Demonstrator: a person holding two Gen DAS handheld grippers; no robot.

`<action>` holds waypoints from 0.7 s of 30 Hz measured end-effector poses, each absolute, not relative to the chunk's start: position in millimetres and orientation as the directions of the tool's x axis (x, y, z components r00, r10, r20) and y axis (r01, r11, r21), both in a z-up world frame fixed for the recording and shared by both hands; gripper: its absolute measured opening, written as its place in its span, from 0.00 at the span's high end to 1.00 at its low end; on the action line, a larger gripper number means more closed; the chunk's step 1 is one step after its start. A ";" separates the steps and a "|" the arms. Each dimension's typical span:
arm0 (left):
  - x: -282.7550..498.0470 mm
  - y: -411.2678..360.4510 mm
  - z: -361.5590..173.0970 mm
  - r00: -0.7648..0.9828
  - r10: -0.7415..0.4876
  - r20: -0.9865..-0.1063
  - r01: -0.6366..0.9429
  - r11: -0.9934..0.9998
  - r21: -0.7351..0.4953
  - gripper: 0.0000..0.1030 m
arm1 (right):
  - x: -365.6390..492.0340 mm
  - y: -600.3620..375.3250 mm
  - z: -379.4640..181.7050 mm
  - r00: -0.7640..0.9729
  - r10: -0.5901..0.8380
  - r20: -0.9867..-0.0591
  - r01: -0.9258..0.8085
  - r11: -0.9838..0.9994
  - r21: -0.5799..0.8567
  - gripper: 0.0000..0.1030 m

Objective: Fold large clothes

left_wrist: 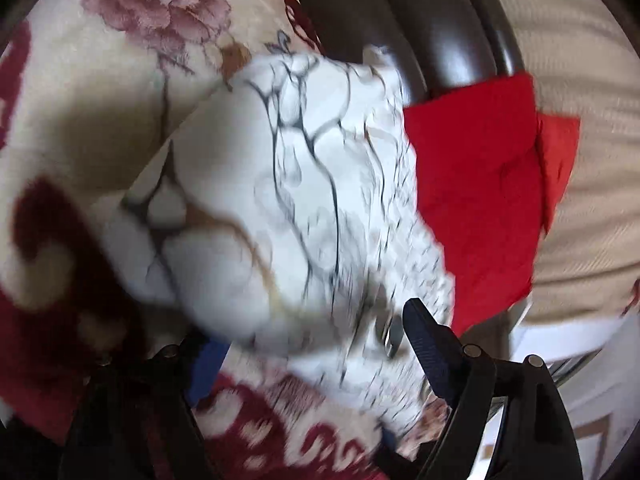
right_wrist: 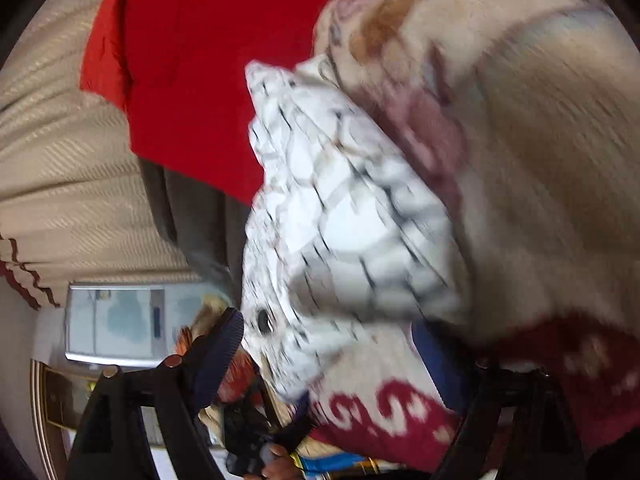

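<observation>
Left gripper (left_wrist: 316, 344) is standing with its jaws wide apart, and a folded white garment (left_wrist: 296, 184) with dark veined print is lying between them, on a floral blanket (left_wrist: 104, 92). Whether a pad is touching the cloth is hard to tell through the blur. Beyond the garment a red cloth (left_wrist: 476, 184) is hanging over a dark wooden rail (left_wrist: 440, 28).

Right gripper (right_wrist: 344, 340), in its own view, is also holding its jaws wide, with the garment (right_wrist: 344, 208) bunched between the fingers and resting against the blanket (right_wrist: 540, 160). The red cloth (right_wrist: 208, 64) is showing behind, and a beige curtain (right_wrist: 64, 168) is hanging at the left.
</observation>
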State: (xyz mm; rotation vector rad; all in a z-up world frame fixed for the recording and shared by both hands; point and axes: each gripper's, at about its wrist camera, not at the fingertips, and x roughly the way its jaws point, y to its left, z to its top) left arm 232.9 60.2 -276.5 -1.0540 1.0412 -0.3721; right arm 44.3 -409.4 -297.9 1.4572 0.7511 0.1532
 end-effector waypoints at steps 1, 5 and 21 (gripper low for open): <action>235.4 60.0 -275.6 0.513 -0.694 -0.505 -0.199 0.477 -0.856 0.18 | 50.8 -410.2 -294.6 0.773 0.515 -0.370 0.332 0.168 0.928 0.14; 239.0 52.6 -268.5 0.550 -0.699 -0.458 -0.133 0.468 -0.874 0.19 | 68.5 -413.3 -278.0 0.829 0.460 -0.317 0.253 0.196 0.947 0.14; 253.7 36.8 -266.6 0.546 -0.677 -0.493 -0.093 0.535 -0.839 0.60 | 108.1 -390.3 -283.5 0.809 0.327 -0.488 0.368 0.365 0.855 0.65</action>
